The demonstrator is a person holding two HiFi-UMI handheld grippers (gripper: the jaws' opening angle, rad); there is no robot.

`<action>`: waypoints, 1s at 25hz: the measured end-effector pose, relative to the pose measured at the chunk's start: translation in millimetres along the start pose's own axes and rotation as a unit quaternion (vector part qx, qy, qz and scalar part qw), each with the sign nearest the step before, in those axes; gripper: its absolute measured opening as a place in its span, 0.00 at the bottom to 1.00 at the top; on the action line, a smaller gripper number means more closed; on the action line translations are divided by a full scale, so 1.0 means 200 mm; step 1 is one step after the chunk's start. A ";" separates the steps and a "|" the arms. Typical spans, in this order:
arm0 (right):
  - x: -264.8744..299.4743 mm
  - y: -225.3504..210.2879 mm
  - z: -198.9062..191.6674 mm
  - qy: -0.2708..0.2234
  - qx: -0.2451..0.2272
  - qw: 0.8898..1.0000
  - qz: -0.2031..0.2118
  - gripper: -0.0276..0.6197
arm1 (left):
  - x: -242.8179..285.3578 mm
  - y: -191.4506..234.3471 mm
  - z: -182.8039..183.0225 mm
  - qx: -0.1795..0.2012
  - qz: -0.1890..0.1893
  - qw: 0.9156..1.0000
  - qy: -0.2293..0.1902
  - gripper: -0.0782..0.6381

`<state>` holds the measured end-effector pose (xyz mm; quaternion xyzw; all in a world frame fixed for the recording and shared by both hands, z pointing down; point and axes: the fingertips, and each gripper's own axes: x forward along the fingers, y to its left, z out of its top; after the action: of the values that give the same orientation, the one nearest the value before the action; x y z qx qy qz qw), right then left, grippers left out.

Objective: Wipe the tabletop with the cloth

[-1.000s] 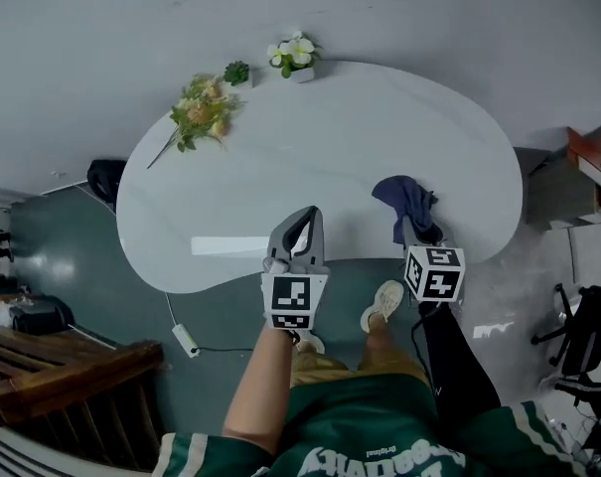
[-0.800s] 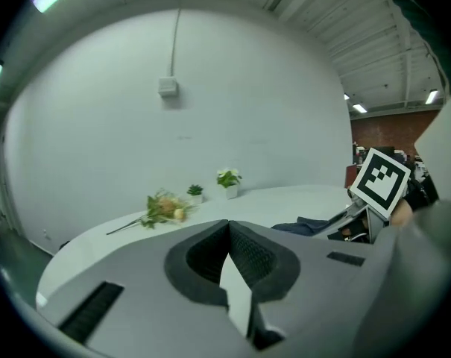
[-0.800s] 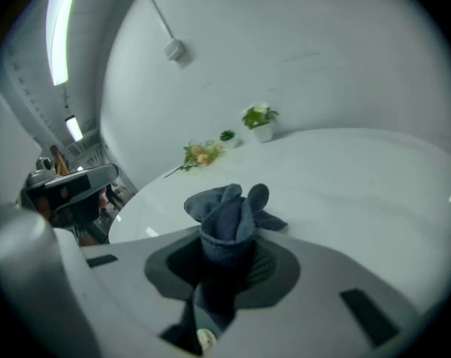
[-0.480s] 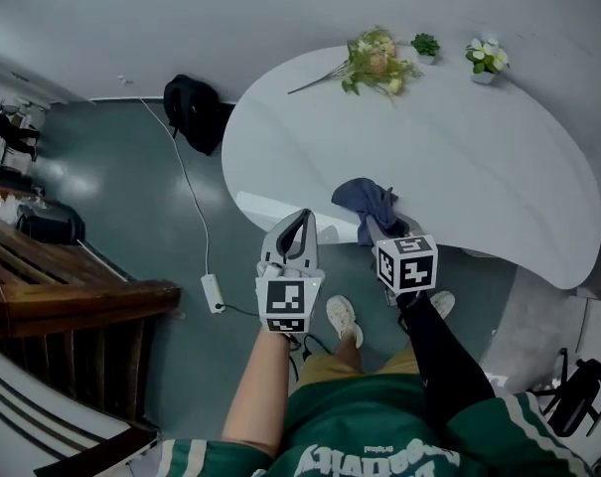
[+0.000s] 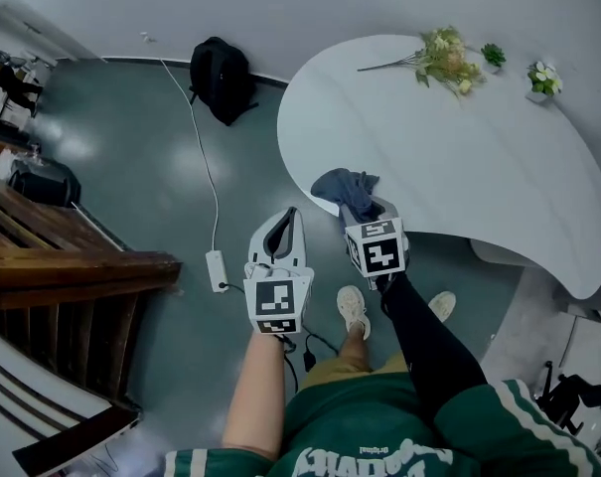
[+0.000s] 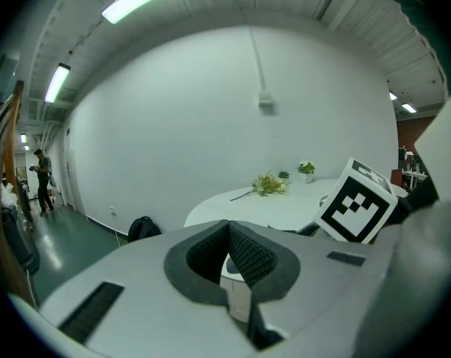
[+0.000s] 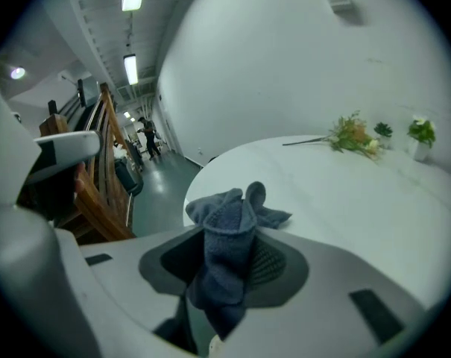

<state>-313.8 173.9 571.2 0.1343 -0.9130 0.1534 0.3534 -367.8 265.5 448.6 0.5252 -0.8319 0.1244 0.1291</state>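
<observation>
Soft, nubby blue cloth [image 7: 229, 226]; smooth, faintly glossy white tabletop [image 5: 459, 152]

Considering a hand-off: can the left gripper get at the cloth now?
Probably yes: the left gripper hangs beside the cloth, nothing between; its jaws are shut, and the right gripper holds it.

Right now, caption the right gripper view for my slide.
The right gripper shut on a blue cloth at the near edge of the white tabletop, flowers on its far side.
</observation>
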 end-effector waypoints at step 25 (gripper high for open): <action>-0.23 -0.58 -0.23 0.006 0.018 0.997 -0.075 0.21 | 0.24 -0.52 0.06 0.013 -0.074 0.997 0.003 0.10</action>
<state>-212.2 91.0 593.4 0.2082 -0.8951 0.1440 0.3671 -294.8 177.2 462.4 0.5869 -0.7885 0.1265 0.1335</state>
